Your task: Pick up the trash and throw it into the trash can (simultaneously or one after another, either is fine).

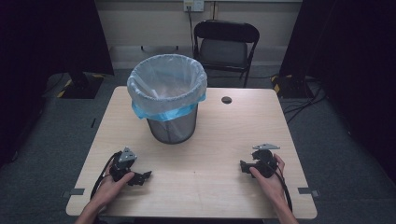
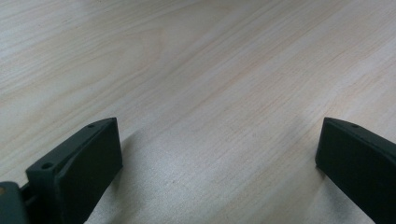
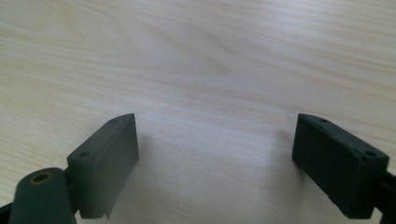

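Both grippers resting at near table edge (image 1: 280,116), well apart. Left gripper (image 1: 144,176): jaws spread wide, nothing between, bare wood below. Right gripper (image 1: 243,165): same, jaws apart, unloaded. Wire-mesh waste bin (image 1: 172,127) upright at table centre-back, beyond both grippers, nearer left. Blue-white plastic liner (image 1: 166,84) folded over rim. Judged light, mesh stiff, liner thin, slippery, tear-prone. Best hold: liner overhang at rim, opposite sides.

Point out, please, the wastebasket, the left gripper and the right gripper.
wastebasket (image 1: 172,127): high view, on its dark mesh wall below the blue bag edge.
left gripper (image 1: 144,177): high view, between its jaw tips.
right gripper (image 1: 243,166): high view, between its jaw tips.
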A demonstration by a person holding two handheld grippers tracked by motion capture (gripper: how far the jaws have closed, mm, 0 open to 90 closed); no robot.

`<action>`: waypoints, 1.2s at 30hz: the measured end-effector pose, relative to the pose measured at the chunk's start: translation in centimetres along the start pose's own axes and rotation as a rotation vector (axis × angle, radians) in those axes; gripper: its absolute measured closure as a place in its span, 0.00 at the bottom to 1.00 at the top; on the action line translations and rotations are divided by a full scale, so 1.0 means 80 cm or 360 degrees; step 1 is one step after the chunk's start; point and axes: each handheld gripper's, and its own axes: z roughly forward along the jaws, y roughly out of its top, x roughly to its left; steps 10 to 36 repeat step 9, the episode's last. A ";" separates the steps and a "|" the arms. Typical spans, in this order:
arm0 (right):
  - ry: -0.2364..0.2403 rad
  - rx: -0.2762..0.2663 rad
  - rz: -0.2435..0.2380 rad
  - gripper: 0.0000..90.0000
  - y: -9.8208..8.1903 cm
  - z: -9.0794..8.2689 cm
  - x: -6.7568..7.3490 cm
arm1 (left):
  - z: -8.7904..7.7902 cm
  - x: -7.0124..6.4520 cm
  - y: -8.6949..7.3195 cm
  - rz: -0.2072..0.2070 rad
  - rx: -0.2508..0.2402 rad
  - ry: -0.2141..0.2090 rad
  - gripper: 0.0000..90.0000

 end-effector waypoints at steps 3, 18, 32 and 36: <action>0.0004 -0.0069 -0.0002 0.13 -0.007 0.001 0.000 | 0.000 0.000 0.000 -0.0001 -0.0001 0.0000 0.00; -0.0004 -0.0162 0.0001 0.12 -0.014 0.003 0.000 | 0.000 0.000 0.000 0.0005 -0.0003 -0.0002 0.00; -0.0004 -0.0162 0.0001 0.12 -0.014 0.003 0.000 | 0.000 0.000 0.000 0.0005 -0.0003 -0.0002 0.00; -0.0004 -0.0162 0.0001 0.12 -0.014 0.003 0.000 | 0.000 0.000 0.000 0.0005 -0.0003 -0.0002 0.00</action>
